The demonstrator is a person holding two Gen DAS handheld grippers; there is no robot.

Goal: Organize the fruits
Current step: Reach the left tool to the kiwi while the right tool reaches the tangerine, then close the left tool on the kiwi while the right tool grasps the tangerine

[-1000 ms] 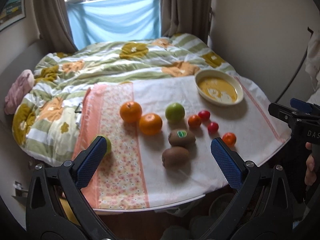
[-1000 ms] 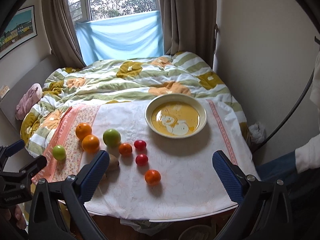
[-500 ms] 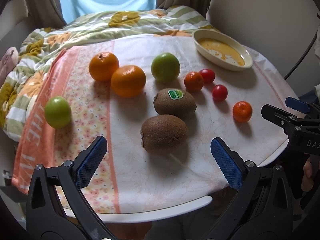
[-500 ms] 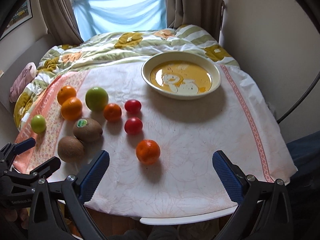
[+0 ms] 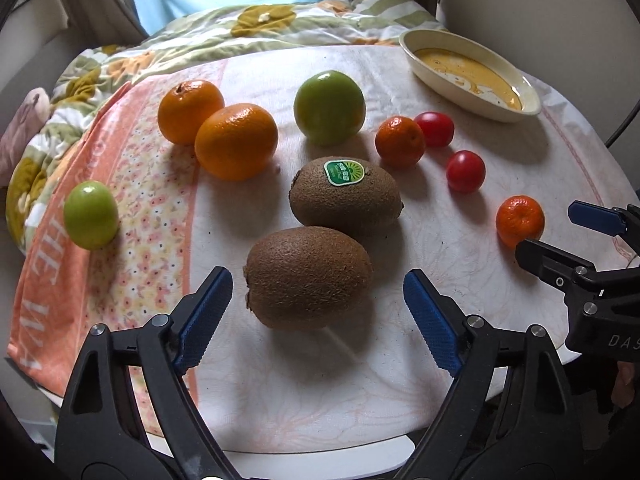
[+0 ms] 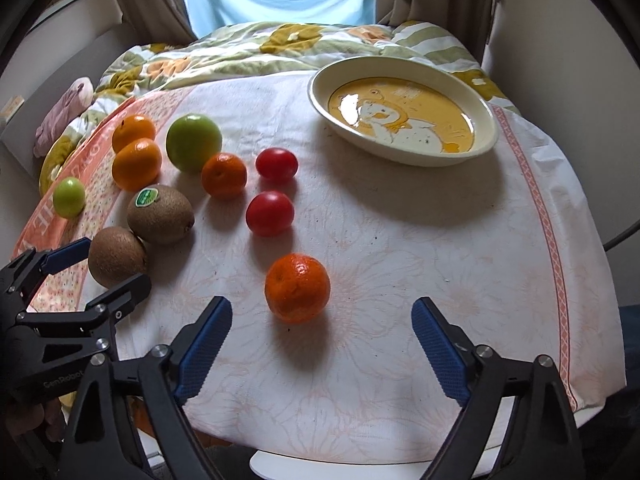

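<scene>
My left gripper [image 5: 318, 316] is open, its blue pads on either side of the near kiwi [image 5: 308, 276], not touching it. A second kiwi with a green sticker [image 5: 345, 192] lies just behind. My right gripper [image 6: 322, 344] is open just in front of a small mandarin [image 6: 298, 287]. Two oranges [image 5: 236, 141], a big green apple [image 5: 329, 107], a small green fruit [image 5: 91, 214], another mandarin [image 5: 400, 141] and two red tomatoes [image 5: 465, 170] lie on the cloth. A cream bowl [image 6: 404, 114] stands at the back right.
The round table has a white and pink cloth [image 6: 400, 260]; its front edge is right under both grippers. A bed with a flowered quilt [image 6: 248, 46] lies behind the table. A wall [image 6: 560, 20] is at the right.
Both grippers have moved forward and down toward the table. The left now straddles the near kiwi; the right has closed in on the front mandarin. Both stay open.
</scene>
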